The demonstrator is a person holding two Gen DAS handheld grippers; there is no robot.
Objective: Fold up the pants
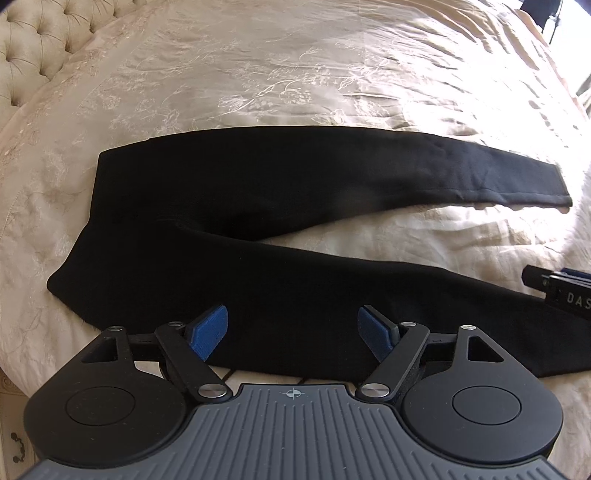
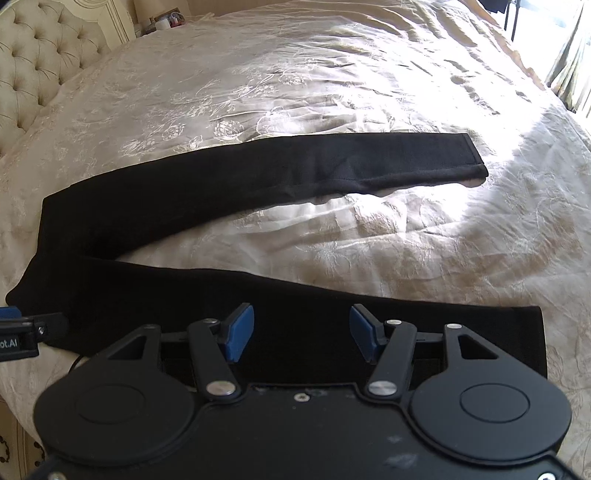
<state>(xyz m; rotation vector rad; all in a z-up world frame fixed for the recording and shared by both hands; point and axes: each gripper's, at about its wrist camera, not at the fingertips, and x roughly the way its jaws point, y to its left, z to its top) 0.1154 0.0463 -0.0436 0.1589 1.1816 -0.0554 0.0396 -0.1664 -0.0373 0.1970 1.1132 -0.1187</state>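
Black pants (image 1: 258,192) lie flat on a cream embroidered bedspread (image 1: 295,74), waist to the left and the two legs spread in a V towards the right. My left gripper (image 1: 293,314) is open, its blue pads (image 1: 208,332) wide apart over the near leg close to the hip. My right gripper (image 2: 301,314) is open too, over the same near leg of the pants (image 2: 147,206), just left of its hem (image 2: 532,339). Neither pinches cloth. The far leg's hem (image 2: 476,158) lies free. Each gripper shows at the edge of the other's view: the right gripper (image 1: 561,291), the left gripper (image 2: 18,332).
A tufted cream headboard (image 2: 37,55) stands at the left. Small items sit on a bedside stand (image 2: 166,20) behind it. Curtains and a bright window (image 2: 572,55) are at the far right. Wrinkled bedspread (image 2: 369,240) lies between the legs and beyond them.
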